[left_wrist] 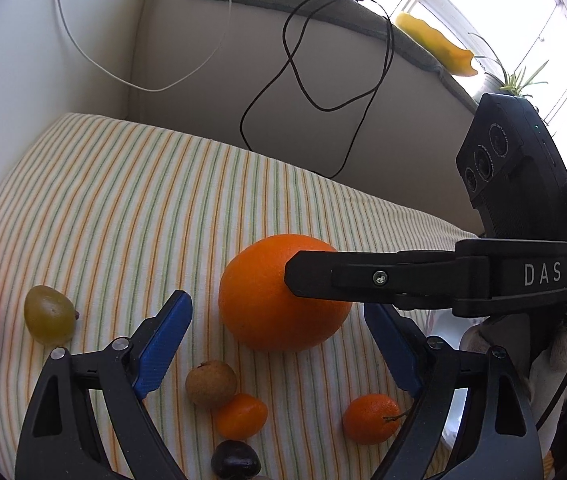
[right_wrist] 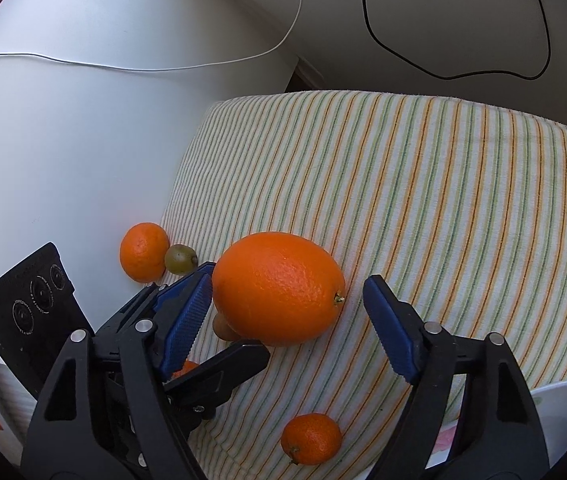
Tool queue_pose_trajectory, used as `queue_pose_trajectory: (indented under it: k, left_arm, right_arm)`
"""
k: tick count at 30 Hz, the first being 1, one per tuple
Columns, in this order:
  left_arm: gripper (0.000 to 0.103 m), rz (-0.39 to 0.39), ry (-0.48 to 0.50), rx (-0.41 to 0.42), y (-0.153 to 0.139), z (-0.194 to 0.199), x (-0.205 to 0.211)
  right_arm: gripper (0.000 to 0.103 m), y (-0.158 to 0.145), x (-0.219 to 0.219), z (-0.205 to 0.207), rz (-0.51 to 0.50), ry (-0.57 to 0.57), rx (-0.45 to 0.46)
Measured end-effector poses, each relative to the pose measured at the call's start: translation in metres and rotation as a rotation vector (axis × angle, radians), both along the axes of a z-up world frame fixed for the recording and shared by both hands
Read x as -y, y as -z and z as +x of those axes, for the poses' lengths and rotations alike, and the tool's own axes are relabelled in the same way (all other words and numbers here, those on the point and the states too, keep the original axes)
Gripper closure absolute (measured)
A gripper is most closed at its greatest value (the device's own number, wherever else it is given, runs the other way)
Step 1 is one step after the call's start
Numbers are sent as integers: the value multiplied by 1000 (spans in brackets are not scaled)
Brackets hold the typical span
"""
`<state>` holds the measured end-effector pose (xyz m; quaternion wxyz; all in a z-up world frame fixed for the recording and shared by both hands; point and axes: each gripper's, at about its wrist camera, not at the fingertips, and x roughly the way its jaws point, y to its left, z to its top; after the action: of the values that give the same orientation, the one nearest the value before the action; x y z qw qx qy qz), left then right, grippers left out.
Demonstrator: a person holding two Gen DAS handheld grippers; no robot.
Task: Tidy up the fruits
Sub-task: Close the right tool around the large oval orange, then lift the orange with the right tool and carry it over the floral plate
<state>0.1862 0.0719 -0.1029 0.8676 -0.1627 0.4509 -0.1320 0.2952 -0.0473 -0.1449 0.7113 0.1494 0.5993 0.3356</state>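
Orange (right_wrist: 279,288) between spread right gripper (right_wrist: 287,316) fingers untouched, left gripper (left_wrist: 279,340) spread, dark cherry (left_wrist: 235,460) left view only

A large orange (right_wrist: 278,288) lay on its side on the striped cloth (right_wrist: 423,200), its stem end to the right, with a small mandarin (right_wrist: 310,438) nearer, a brown round fruit (left_wrist: 211,384), a kumquat (left_wrist: 240,416), a dark cherry (left_wrist: 235,460) and a green grape (left_wrist: 48,315) around it.
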Motion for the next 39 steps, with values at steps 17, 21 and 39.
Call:
queue_pose_trajectory:
  k: [17,21,39]
  left_arm:
    - [32,22,10,13,-2,-2,6]
    - [32,30,10,24,-6,-6,8]
    - [32,46,42,118,-51,-46,41]
  right_arm:
    - [32,-2,-6,-4,6,8,5]
    - [32,-5,-3,-8,13,12,-4]
    - [32,-52,47,-47,52,38,56]
